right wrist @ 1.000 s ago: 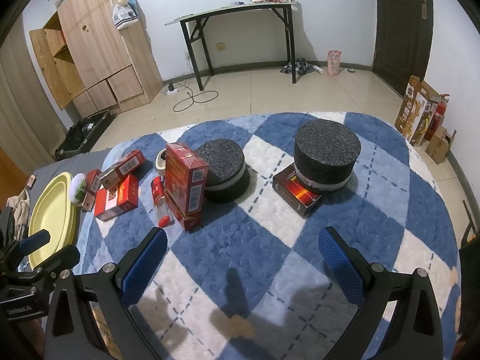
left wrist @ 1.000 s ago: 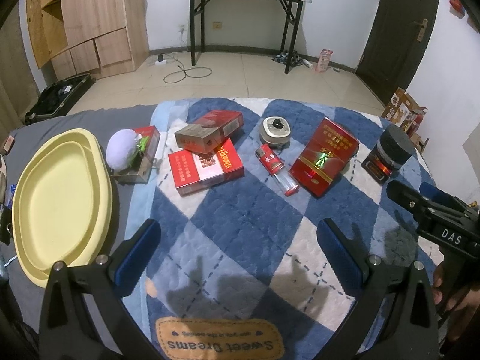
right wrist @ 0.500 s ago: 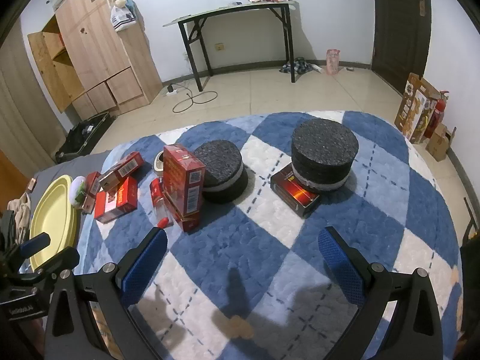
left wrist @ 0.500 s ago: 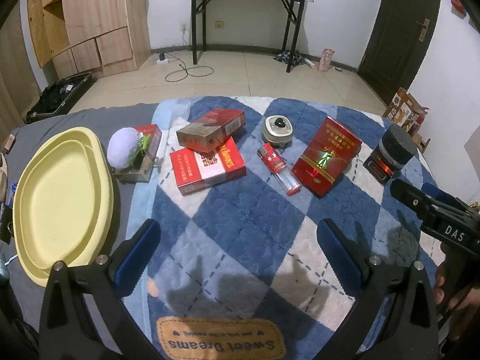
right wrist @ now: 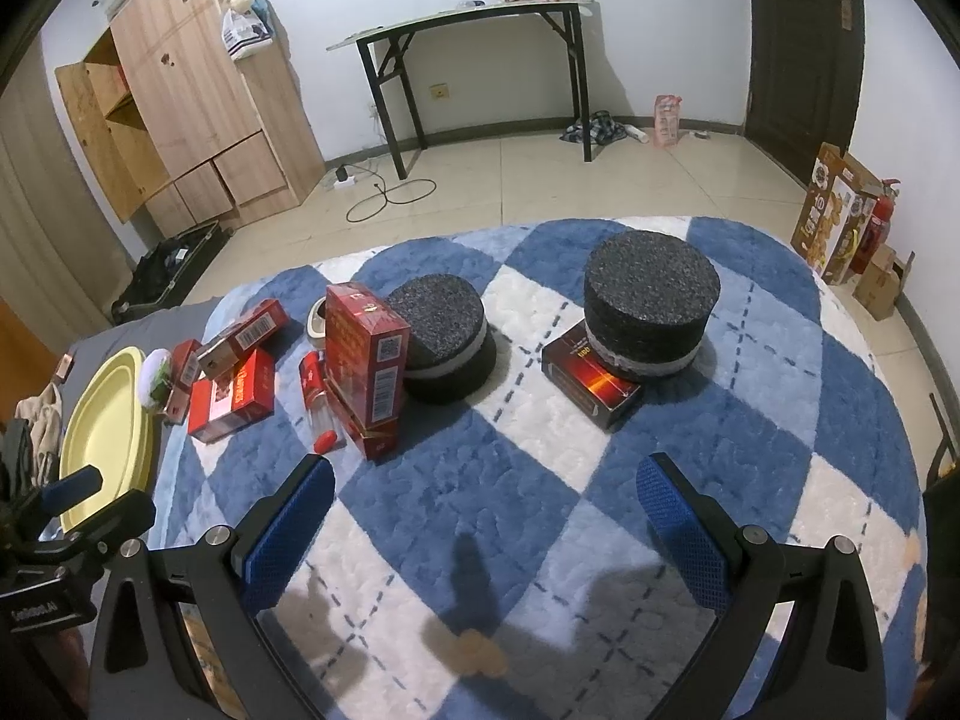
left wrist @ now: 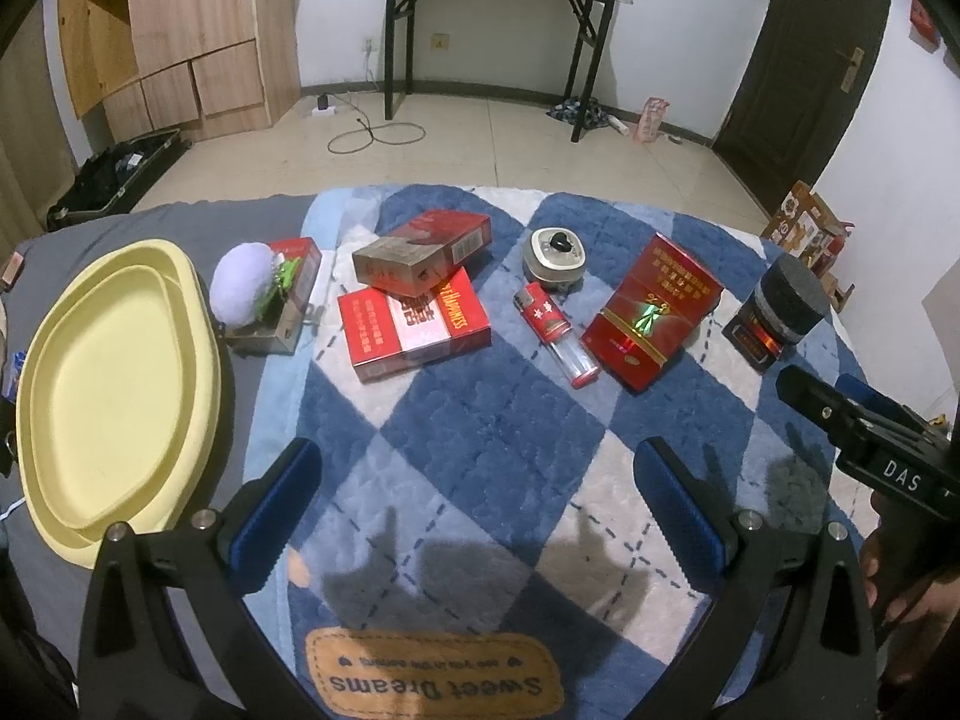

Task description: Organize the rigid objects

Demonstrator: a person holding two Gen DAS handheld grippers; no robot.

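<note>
Boxes lay scattered on the blue-and-white blanket (left wrist: 480, 420) well ahead of the left tongs (left wrist: 480, 504): taking the flat red box (left wrist: 414, 324) as landmark, a second red box (left wrist: 420, 252) leaned on its far edge, a red lighter (left wrist: 555, 333) lay just to its right, beyond that a tall red box (left wrist: 651, 309), and the yellow tray (left wrist: 114, 396) sat empty well to its left. Both the left tongs and the right tongs (right wrist: 483, 516) hung spread wide above the blanket, gripping and touching nothing, with the black foam cylinders (right wrist: 651, 303) far ahead of the right pair.
</note>
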